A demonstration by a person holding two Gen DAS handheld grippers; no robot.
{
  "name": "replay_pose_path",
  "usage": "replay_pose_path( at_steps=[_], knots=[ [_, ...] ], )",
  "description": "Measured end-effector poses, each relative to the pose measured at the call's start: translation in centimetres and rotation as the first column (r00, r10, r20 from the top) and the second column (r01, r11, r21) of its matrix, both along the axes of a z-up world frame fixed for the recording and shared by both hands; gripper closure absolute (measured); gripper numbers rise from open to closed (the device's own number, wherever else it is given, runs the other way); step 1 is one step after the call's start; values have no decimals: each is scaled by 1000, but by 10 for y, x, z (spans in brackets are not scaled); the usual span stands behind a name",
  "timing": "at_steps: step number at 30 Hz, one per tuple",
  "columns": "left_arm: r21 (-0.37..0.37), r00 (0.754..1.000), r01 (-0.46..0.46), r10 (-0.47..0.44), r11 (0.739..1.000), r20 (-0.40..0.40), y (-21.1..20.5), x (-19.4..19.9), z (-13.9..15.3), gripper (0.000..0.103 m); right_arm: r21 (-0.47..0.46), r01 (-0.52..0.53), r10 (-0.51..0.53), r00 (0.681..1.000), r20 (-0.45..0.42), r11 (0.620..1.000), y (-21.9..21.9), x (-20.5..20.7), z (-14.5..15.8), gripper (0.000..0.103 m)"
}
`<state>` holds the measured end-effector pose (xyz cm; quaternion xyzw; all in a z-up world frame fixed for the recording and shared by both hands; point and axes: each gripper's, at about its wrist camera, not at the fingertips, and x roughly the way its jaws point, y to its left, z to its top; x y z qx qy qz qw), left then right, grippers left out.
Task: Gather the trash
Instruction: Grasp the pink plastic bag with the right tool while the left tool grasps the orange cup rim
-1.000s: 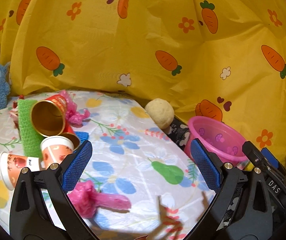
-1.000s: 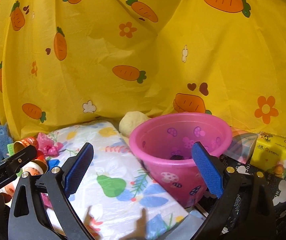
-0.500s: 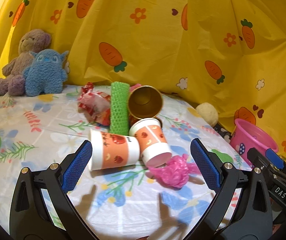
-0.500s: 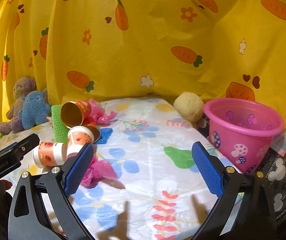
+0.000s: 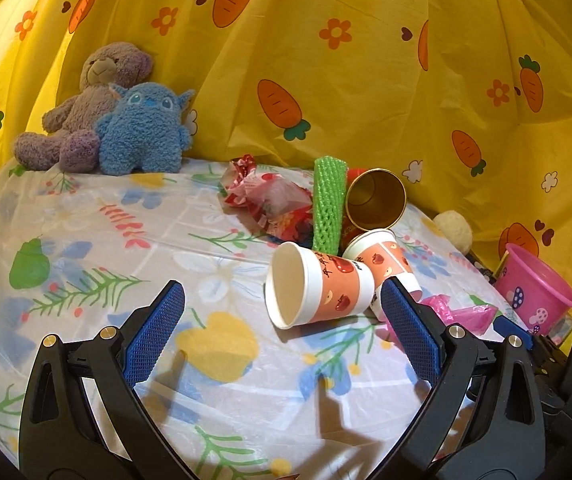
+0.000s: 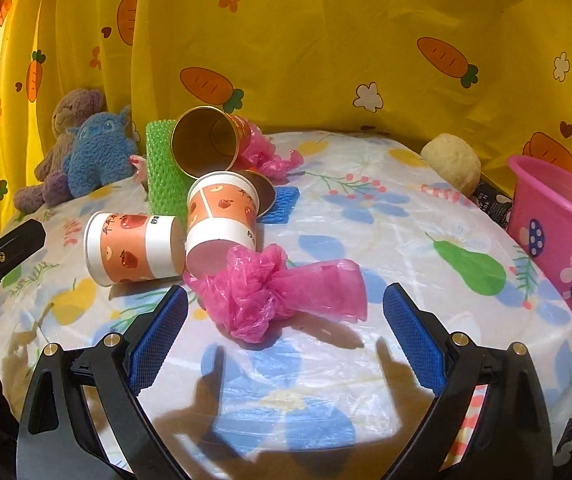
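- Both views have swung away from the pink bucket [image 6: 553, 236] toward the pile of trash in the last second; a second ago the right view was filled by the bucket, and now the bucket sits at its right edge.
- The right gripper [image 6: 286, 332] now hangs just short of the pink bag [image 6: 282, 292], jaws spread wide and empty, one on each side of it.
- The pink bag lies crumpled on the surface [image 6: 365, 216], left of the bucket and well apart from it, touching the nearer cup [image 6: 222, 220].
- The left gripper [image 5: 282, 332] has come round too; its jaws are spread and empty, with the lying cup [image 5: 317, 286] just ahead, further left of the bucket.
- Behind the cups, still further from the bucket: a gold cup [image 6: 206, 140], green foam [image 6: 162, 172], a second pink bag [image 6: 266, 156], a blue scrap [image 6: 282, 204] and, in the left view, a red wrapper [image 5: 274, 200].
- The plush toys [image 5: 122, 128] and the pale ball [image 6: 451, 162] look like no trash.
- My reading: a fresh pick is starting, the pink bag likely first for the right gripper. Most of the pile is not yet collected.
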<state>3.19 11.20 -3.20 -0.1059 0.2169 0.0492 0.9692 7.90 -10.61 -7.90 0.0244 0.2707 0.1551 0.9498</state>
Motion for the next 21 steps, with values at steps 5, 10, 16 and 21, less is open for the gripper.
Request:
replay_pose_path(
  at_steps=[5, 10, 16, 21],
  knots=[
    [4, 1000, 20, -20, 1000, -9, 1, 4, -2, 6, 10, -5, 6, 1000, -18, 1000, 3, 8, 1, 13],
    [16, 999, 43, -43, 999, -23, -2, 9, -5, 6, 13, -23, 24, 999, -44, 1000, 7, 16, 2, 24],
    [7, 997, 66, -65, 998, -47, -4, 19, -7, 6, 23, -51, 53, 995, -83, 998, 10, 24, -3, 42],
    [-28, 991, 109, -111, 994, -78, -3, 32, -12, 13, 67, -78, 85, 991, -103, 995, 6, 28, -5, 66]
  ],
)
